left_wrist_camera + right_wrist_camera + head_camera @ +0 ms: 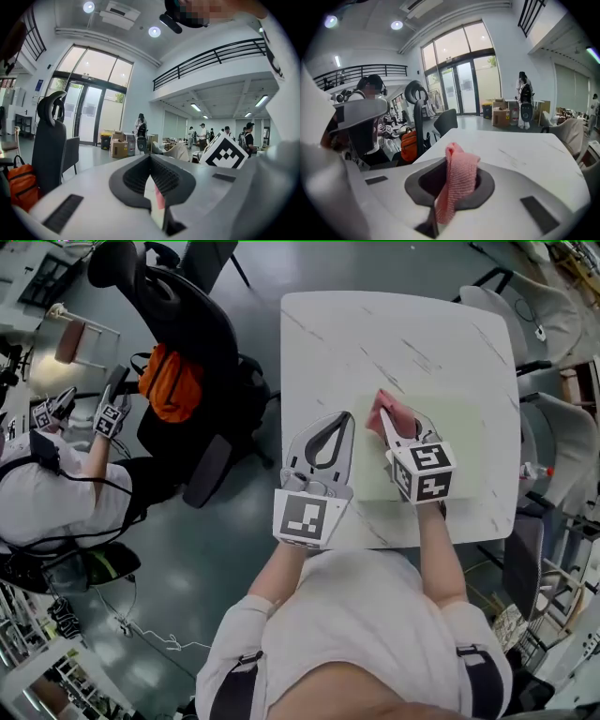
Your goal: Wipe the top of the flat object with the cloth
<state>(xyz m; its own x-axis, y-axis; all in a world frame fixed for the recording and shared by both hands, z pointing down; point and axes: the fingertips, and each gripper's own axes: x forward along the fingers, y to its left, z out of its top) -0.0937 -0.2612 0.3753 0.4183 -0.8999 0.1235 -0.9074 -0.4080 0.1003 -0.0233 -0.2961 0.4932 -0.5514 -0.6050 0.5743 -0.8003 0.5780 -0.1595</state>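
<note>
A pale green flat mat [455, 442] lies on the white marble table [394, 334], near its front edge. My right gripper [383, 418] hovers over the mat's left part and is shut on a pink cloth [385, 407]. In the right gripper view the cloth [457, 180] stands up out of the closed jaws of the right gripper [449, 190] and hangs down along them. My left gripper [348, 418] lies beside it, its tips at the mat's left edge. Its jaws meet with nothing held; in the left gripper view [152, 185] only a thin sliver shows between them.
A black office chair [183, 320] with an orange bag [170, 385] stands left of the table. Another person [56, 493] with grippers sits at the far left. Grey chairs [558, 442] crowd the table's right side. My own body is against the table's front edge.
</note>
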